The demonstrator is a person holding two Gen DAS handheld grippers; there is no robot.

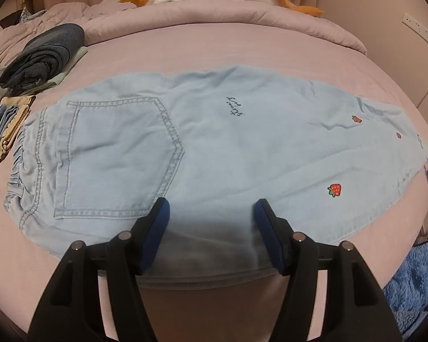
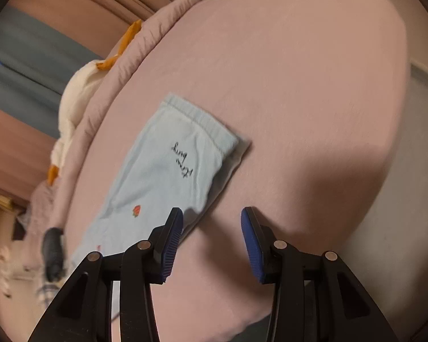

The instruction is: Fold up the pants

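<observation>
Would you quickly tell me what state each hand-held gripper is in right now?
Left hand-held gripper: open, holding nothing, over the light blue pants.
Right hand-held gripper: open, holding nothing, beside the pants' edge.

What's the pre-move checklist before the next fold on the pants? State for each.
1. Left gripper open: ok, jaws spread over the near edge of the pants, nothing pinched.
2. Right gripper open: ok, empty, above the pink bedsheet beside the hem end.
3. Pants lying flat: ok, legs stacked, back pocket up, only light wrinkles.
4. Both layers of the near edge inside the left jaws: cannot tell, edge is shadowed.
5. Landing area clear: ok on the sheet beyond the pants; the dark folded garment sits apart near the waistband end.
6. Right gripper aligned with hem: not ok, it is off to the side.
</observation>
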